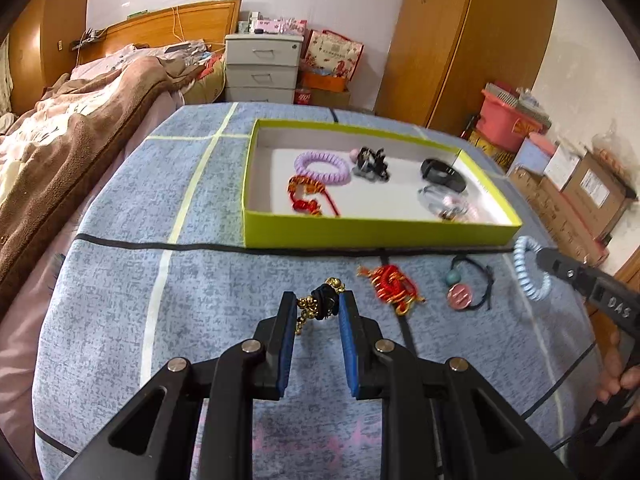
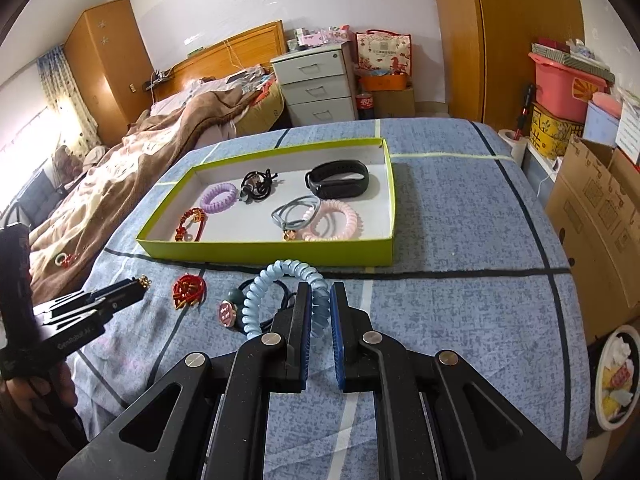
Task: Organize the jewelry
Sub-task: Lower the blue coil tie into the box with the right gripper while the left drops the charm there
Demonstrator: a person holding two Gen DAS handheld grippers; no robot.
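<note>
My left gripper [image 1: 318, 304] pinches a black-and-gold bead bracelet [image 1: 322, 300], my right gripper [image 2: 319, 306] a blue coil hair tie [image 2: 280, 280] — both go next into the green tray [image 2: 280, 250].

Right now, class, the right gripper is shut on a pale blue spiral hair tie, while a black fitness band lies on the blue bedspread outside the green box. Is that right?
Not quite. The right gripper does grip the pale blue spiral hair tie, but the black fitness band lies inside the green box, as the right wrist view shows.

Unmade bed [image 2: 160, 140], white drawer unit [image 2: 318, 84], cardboard boxes [image 2: 600, 216].
</note>
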